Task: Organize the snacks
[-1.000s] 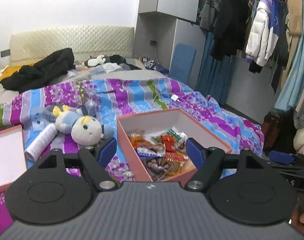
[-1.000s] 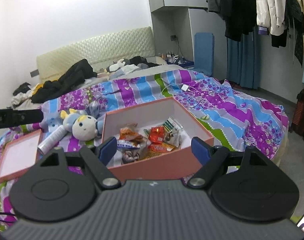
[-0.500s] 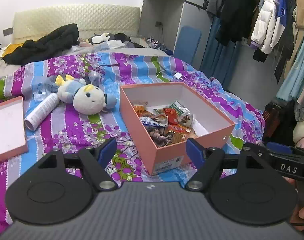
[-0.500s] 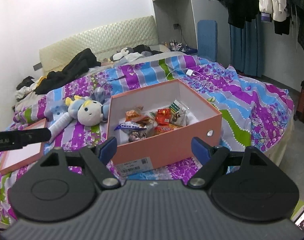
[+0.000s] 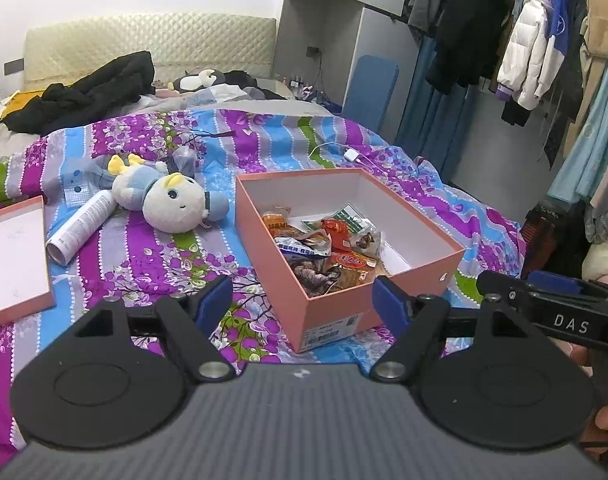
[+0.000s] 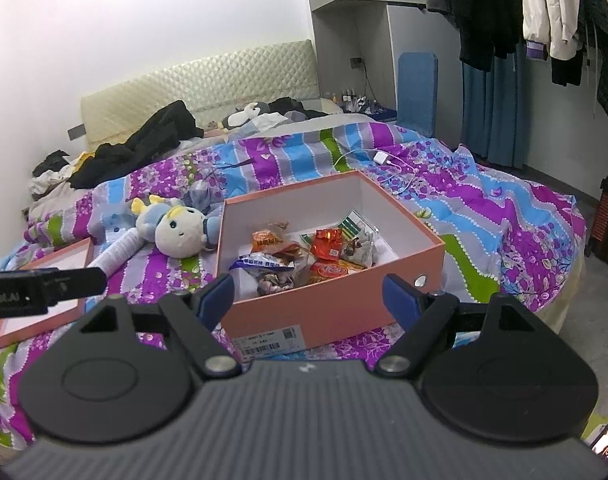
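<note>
An open pink shoebox (image 5: 339, 312) (image 6: 327, 308) sits on the striped bedspread with several snack packets (image 5: 323, 248) (image 6: 304, 256) piled in its near half. My left gripper (image 5: 304, 300) hovers just short of the box's near corner, open, with nothing between its blue pads. My right gripper (image 6: 309, 294) hangs in front of the box's long near wall, also open and empty. The right tool's arm (image 5: 555, 316) shows at the right of the left wrist view, and the left tool's arm (image 6: 36, 288) pokes in from the left of the right wrist view.
The box's pink lid (image 5: 12, 256) (image 6: 44, 300) lies upside down to the left. A plush doll (image 5: 164, 200) (image 6: 176, 228) and a white spray can (image 5: 80, 228) lie between lid and box. A white charger cable (image 6: 379, 160) lies behind the box. Clothes hang at the right.
Both wrist views have tipped downward and drawn back a little, so the whole box with its label now shows. Both grippers stay open and empty.
</note>
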Demonstrator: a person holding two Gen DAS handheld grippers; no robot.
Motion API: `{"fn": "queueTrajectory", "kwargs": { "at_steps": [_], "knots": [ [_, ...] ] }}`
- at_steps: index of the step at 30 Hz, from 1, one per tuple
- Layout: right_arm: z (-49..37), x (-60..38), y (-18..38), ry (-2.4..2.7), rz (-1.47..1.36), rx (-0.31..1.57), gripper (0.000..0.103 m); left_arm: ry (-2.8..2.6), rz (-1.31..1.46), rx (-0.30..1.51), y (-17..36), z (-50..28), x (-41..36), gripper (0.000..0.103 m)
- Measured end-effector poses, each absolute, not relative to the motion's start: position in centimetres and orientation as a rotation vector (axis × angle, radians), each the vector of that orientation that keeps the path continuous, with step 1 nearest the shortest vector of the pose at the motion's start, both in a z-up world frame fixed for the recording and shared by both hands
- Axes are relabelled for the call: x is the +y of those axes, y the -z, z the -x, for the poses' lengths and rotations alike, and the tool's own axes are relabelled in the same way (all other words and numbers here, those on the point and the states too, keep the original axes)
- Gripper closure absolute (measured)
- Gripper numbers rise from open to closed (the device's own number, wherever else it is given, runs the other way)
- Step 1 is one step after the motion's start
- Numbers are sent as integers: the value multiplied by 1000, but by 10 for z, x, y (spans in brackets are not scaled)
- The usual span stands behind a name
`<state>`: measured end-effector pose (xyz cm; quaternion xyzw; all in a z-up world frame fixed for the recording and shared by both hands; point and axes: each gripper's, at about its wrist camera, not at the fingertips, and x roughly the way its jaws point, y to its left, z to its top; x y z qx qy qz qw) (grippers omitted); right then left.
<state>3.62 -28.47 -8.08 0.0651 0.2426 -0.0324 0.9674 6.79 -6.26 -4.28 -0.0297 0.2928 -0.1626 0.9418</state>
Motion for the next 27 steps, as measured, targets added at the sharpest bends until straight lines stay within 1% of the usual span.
{"fn": "queueTrajectory", "kwargs": {
  "at_steps": [25,26,27],
  "knots": [
    [-34,-286,74,54,-131,474,20,299,98,581,35,-67,-48,22],
    [-34,-286,74,54,-131,473,20,296,99,583,35,-67,-48,20],
    [-35,-286,73,54,-131,474,20,298,102,587,35,-67,-48,16]
  ]
}}
